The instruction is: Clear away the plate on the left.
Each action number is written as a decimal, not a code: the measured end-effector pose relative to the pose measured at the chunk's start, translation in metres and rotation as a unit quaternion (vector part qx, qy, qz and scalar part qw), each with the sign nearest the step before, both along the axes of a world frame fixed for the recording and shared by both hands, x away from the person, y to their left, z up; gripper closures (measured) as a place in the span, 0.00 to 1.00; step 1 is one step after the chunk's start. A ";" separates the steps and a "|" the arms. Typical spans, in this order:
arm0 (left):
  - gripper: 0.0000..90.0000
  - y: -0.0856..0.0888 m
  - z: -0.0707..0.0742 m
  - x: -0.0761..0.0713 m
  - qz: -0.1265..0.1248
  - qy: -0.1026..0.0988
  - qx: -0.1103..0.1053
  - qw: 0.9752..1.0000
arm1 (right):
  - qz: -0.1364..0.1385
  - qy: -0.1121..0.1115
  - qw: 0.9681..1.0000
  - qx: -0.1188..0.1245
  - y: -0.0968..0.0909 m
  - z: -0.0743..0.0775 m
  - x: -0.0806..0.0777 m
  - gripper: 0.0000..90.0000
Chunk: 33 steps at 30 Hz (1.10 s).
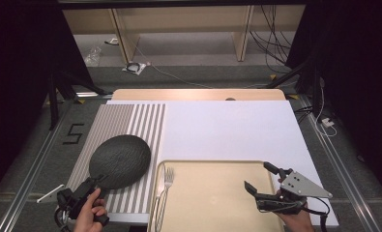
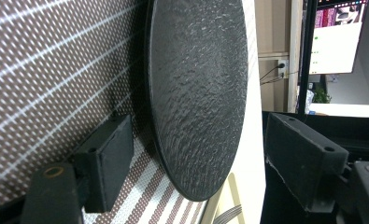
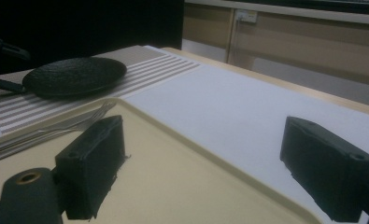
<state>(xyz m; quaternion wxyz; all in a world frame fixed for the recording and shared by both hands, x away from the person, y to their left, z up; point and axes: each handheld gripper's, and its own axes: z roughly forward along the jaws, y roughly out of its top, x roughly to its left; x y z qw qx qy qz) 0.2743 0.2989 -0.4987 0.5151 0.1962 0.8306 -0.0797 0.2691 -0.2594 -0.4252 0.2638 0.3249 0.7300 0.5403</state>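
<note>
The black plate (image 1: 120, 161) lay on the striped placemat (image 1: 130, 121) at the left of the bench (image 1: 227, 130), its near edge at the left claw (image 1: 97, 180). The plate was dark, round and rough-textured. In the high view its right rim came close to the left edge of the beige tray (image 1: 213, 193) without touching it, and a fork (image 1: 165, 191) lay along that left side of the tray, tines pointing away from the person.

The left gripper view, turned on its side, showed what the high view could not: the plate's (image 2: 196, 93) pebbled surface close up, its rim standing between the two black jaws, with a gap visible on both sides. The left claw (image 2: 196, 163) stood wide open around the plate's edge and pressed on nothing; whether a pad brushed the rim could not be told. The placemat (image 2: 46, 70) showed as a dotted weave behind it.

The right gripper view gave the low angle: the plate (image 3: 74, 74) lying flat on the placemat (image 3: 140, 70), the fork (image 3: 74, 123) inside the tray's (image 3: 182, 177) rim, and white sheet (image 3: 247, 112) beyond.

The right claw (image 1: 261, 180) hovered over the right part of the tray, jaws spread wide and holding nothing. In its own view the right claw (image 3: 201, 163) had only bare tray and white sheet between the jaws.
</note>
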 end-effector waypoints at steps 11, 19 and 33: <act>0.33 -0.005 -0.005 0.002 0.007 0.000 -0.020 1.000 | 0.002 0.000 1.000 0.000 0.001 0.000 0.001 0.16; 0.36 -0.012 -0.010 0.004 0.009 0.000 -0.033 0.999 | 0.002 0.001 1.000 0.001 0.001 -0.001 0.001 0.16; 0.49 -0.019 -0.014 0.010 0.016 -0.003 -0.034 0.999 | 0.004 0.002 1.000 -0.002 0.002 -0.001 0.001 0.17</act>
